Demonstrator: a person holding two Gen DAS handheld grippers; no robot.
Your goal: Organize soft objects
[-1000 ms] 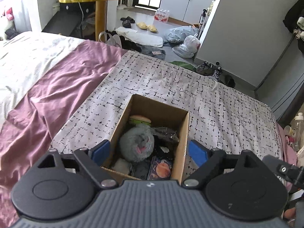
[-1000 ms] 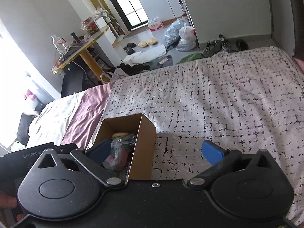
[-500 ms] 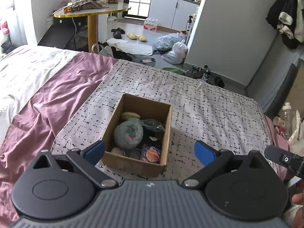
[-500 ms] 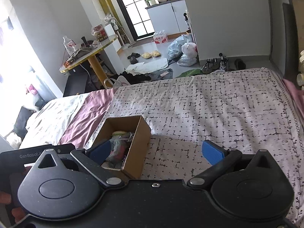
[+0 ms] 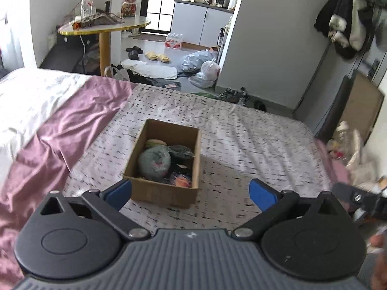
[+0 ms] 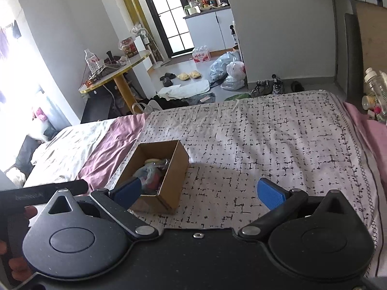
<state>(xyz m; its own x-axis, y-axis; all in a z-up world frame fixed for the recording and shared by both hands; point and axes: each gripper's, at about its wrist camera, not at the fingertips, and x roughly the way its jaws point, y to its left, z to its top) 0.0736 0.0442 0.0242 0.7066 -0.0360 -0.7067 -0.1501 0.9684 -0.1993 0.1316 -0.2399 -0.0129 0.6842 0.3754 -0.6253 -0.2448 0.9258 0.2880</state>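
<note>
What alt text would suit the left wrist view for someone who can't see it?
An open cardboard box of soft toys, including a grey plush ball, sits on a patterned bedspread. The left hand-held gripper hovers open before it, holding nothing.

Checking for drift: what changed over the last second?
Both tools pulled back and up from the cardboard box: left tool and right tool are open, empty, farther off. Unchanged: the box on the patterned blanket, the grey plush inside.
</note>
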